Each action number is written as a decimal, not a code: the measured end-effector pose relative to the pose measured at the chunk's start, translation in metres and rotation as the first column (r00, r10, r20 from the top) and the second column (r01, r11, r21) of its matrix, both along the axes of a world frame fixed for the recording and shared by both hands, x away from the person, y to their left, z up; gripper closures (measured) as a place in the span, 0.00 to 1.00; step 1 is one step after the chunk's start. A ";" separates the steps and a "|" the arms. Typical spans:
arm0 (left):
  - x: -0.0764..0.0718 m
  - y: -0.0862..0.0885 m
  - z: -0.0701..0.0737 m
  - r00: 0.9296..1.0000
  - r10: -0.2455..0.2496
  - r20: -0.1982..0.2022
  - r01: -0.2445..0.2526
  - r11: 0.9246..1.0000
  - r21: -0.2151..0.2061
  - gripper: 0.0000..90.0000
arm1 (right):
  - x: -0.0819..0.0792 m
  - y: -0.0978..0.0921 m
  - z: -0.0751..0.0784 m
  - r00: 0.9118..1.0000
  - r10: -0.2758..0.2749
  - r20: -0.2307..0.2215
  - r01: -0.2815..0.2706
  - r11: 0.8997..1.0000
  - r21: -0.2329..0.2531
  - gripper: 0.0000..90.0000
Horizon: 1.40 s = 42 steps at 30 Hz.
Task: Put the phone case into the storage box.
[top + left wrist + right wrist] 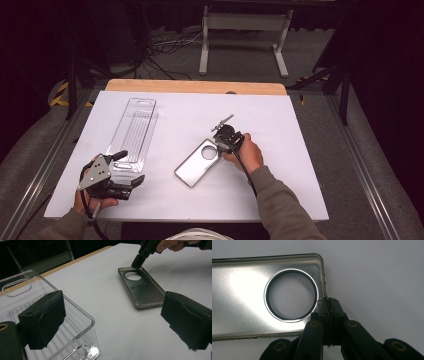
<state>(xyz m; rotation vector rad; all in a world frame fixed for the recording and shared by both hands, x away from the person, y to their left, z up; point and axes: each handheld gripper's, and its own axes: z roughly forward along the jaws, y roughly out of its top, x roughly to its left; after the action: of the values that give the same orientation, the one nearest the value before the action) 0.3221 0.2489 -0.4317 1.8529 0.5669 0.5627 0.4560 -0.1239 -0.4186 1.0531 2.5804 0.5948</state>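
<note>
Right gripper [223, 141]: sits just right of centre in the high view, jaws pressed together at the short end of the phone case [199, 162]; its own view suggests they pinch the case's thin end wall beside the round camera hole, though the wall between the pads is too thin to confirm.
Left gripper [125, 167]: lower left of the high view, jaws spread wide, holding nothing, at the near end of the clear plastic tray [134, 131].
Phone case: lies flat, inner side up, at the middle of the white table [280, 165]; upper centre in the left gripper view, apart from the tray.
Handling: likely light, thin and somewhat flexible, with a glossy wall that may slip or bend under a one-point pinch.
Where to grip: probably the rim wall at a corner or short end, keeping it low while moving.
</note>
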 end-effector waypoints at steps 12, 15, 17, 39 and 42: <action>0.000 0.001 0.001 1.000 -0.004 -0.014 0.004 1.000 -0.005 0.07 | -0.012 -0.011 0.016 0.979 -0.026 0.200 0.010 0.997 0.083 1.00; 0.001 0.001 0.003 1.000 -0.008 -0.016 0.008 1.000 -0.009 0.08 | -0.014 -0.016 0.020 0.969 -0.047 0.243 0.019 0.993 0.116 1.00; 0.002 0.001 0.005 1.000 -0.001 -0.010 0.001 1.000 -0.012 0.08 | -0.016 -0.019 0.023 0.964 -0.059 0.259 0.022 0.989 0.145 1.00; 0.021 -0.014 0.032 0.997 0.007 -0.073 -0.012 0.998 -0.066 0.11 | -0.036 -0.029 0.039 0.917 -0.029 0.399 -0.050 0.981 0.186 1.00; 0.024 -0.019 0.040 0.998 0.001 -0.069 -0.006 0.997 -0.078 0.11 | -0.041 -0.027 0.043 0.905 -0.006 0.426 -0.068 0.985 0.159 1.00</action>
<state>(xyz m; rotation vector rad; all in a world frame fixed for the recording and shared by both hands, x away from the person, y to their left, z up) 0.3462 0.2303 -0.3919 1.8033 0.6293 0.4737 0.4153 -0.1513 -0.3757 0.8187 2.1947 0.9525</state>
